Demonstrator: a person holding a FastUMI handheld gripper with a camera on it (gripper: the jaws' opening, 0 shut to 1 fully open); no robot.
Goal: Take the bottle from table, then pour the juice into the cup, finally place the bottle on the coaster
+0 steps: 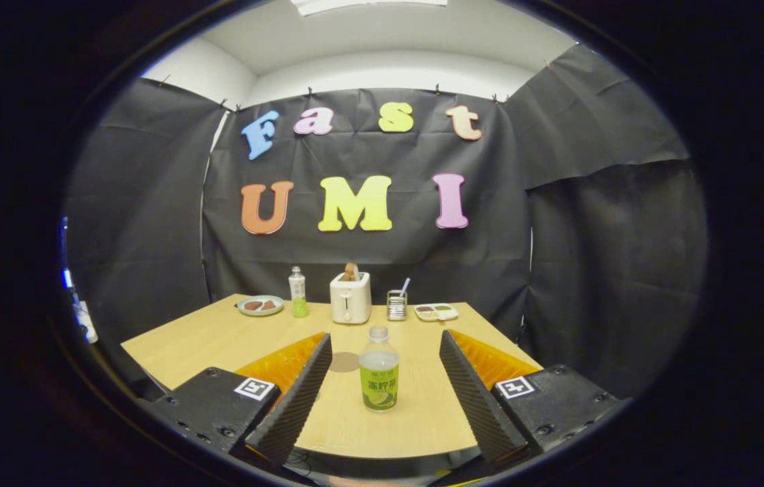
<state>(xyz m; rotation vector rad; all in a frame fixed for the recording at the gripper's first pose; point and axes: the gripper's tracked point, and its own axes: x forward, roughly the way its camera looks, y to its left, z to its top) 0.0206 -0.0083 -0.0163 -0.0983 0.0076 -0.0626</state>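
Tongs (pixel 385 379) at lower centre stand wide open, holding nothing. Bottle (pixel 379 370) stands upright on the desk (pixel 185 338) between the fingers, touching neither. Risk: an off-centre closure would have one finger strike first and tip or skid it. Coaster (pixel 345 362) lies just left behind the bottle. Toaster (pixel 350 297) and second bottle (pixel 298 292) at centre frame crowd any pour; no cup identified

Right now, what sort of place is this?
Likely a staged kitchen-table set in a data-collection booth: black cloth walls, wooden table with toaster and juice bottle standing between the open tongs.
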